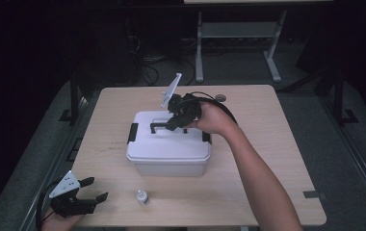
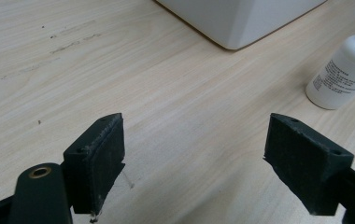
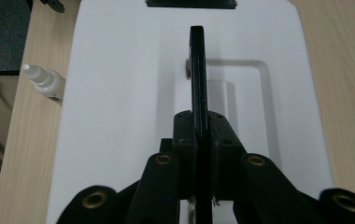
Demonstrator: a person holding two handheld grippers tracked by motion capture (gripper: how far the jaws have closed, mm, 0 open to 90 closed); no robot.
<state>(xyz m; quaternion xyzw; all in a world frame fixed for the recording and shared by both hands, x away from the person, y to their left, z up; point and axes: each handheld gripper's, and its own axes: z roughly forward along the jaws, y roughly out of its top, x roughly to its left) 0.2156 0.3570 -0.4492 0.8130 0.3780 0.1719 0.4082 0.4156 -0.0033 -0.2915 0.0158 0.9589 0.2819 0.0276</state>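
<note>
From above, a white box (image 1: 169,147) with a lid sits mid-frame on a light wooden table (image 1: 267,159). A black latch (image 1: 132,132) shows on the box's left end. The right gripper (image 1: 174,122) is over the lid, just right of centre, and it pinches the black handle (image 1: 159,126) that stands up from the lid's recess. A bare forearm (image 1: 263,183) runs to it from the lower right of the frame. The grey plate (image 1: 171,90) on that gripper tilts toward the upper left. In the lower left corner the left gripper (image 1: 94,190) lies at the table's near edge with its jaws spread wide and nothing between them. A small white bottle (image 1: 142,196) stands near the bottom centre, in front of the box and apart from it.

In the left gripper view, the two black jaws rise from the bottom corners, far apart, over bare wood. The box's corner (image 2: 234,21) is at the top, right of centre. The bottle (image 2: 346,70) stands at the right edge, its label printed with text too small to read.

In the right gripper view, both jaws are pressed together on the thin handle (image 3: 198,70), which runs straight up the middle of the frame. The white lid (image 3: 115,107) spreads beneath it, with the shallow recess (image 3: 252,102) right of the handle. A latch (image 3: 190,3) lies at the top edge. The bottle (image 3: 45,81) is at the left, on the table beside the box.
</note>
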